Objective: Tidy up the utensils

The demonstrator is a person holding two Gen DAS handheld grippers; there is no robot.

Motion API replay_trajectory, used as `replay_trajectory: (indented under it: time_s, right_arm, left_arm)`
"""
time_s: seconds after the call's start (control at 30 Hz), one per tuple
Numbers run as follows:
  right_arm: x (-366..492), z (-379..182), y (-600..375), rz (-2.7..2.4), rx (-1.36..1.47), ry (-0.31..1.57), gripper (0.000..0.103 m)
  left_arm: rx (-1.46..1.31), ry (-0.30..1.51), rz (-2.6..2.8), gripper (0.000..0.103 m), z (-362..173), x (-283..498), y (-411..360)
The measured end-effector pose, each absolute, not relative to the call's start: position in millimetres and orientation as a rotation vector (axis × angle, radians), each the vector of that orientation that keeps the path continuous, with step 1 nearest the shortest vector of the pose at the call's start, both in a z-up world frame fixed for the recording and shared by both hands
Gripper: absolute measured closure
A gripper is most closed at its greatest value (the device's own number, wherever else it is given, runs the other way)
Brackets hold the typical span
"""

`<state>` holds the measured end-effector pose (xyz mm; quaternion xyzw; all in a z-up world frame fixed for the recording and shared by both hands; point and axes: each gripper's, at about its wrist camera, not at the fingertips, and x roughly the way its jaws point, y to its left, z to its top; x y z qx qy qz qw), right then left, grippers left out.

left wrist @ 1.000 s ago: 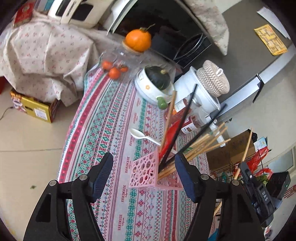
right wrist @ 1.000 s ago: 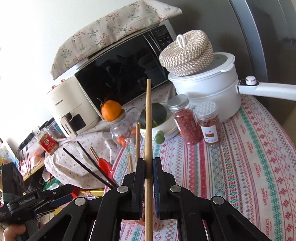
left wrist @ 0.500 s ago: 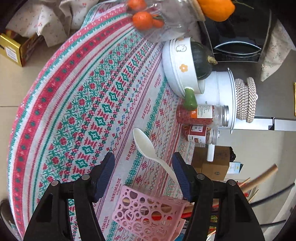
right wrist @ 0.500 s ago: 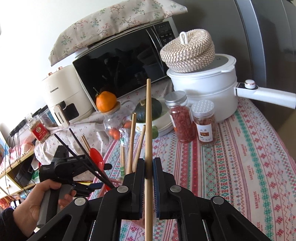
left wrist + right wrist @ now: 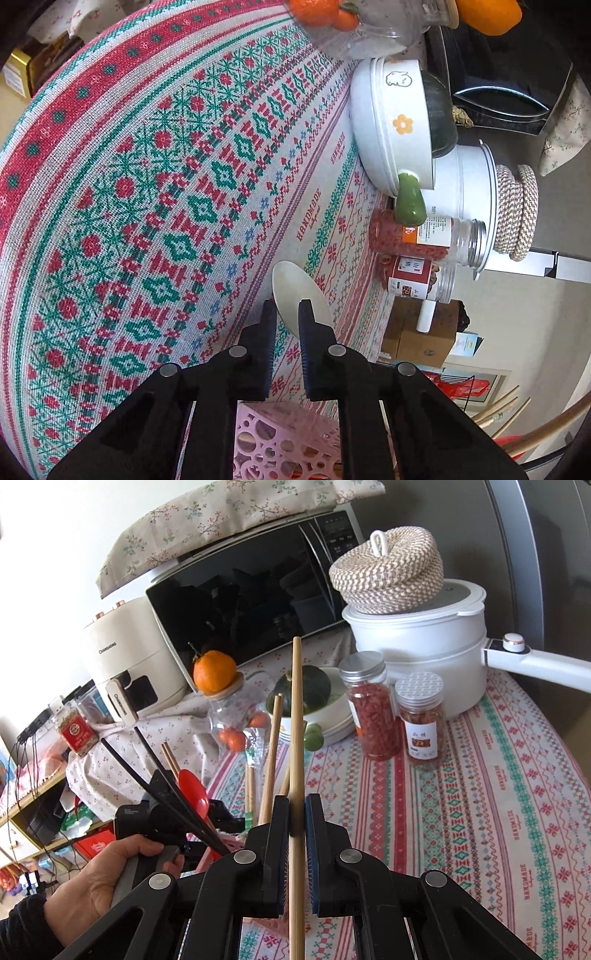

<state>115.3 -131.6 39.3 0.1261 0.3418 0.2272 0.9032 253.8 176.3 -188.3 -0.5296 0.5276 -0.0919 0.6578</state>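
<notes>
In the left wrist view, a white spoon (image 5: 299, 291) lies on the patterned tablecloth (image 5: 155, 206). My left gripper (image 5: 287, 314) is closed down around the spoon, its bowl sticking out past the fingertips. A pink perforated utensil holder (image 5: 291, 443) sits just below the gripper. In the right wrist view, my right gripper (image 5: 296, 805) is shut on a wooden chopstick (image 5: 296, 716) held upright. Beside it the holder carries black chopsticks (image 5: 162, 775), wooden chopsticks (image 5: 271, 757) and a red spoon (image 5: 194, 790).
A white bowl with a green squash (image 5: 314, 698), two spice jars (image 5: 373, 709), a white electric pot (image 5: 417, 635) with a woven lid, a jar with oranges (image 5: 229, 720), a microwave (image 5: 251, 598) and an air fryer (image 5: 129, 661) stand at the table's back.
My left gripper moved down to the white spoon and closed from wide open to nearly shut around it. My right gripper keeps holding the chopstick upright.
</notes>
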Motion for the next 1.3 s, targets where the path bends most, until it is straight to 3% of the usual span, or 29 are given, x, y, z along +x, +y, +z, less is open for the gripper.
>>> replay_trajectory:
  time_s: [0.23, 0.57, 1.3]
  right_arm:
    - [112, 41, -115, 0.492, 0.216, 0.694, 0.096]
    - [101, 50, -101, 0.494, 0.125, 0.656, 0.096]
    - [91, 66, -111, 0.496, 0.166, 0.595, 0.096]
  left_arm:
    - [-1.126, 1.107, -0.229, 0.095, -167, 255, 180]
    - [-0.927, 0.865, -0.214, 0.101, -93, 242, 196]
    - [-0.492, 0.448, -0.091, 0.102, 54, 154, 196]
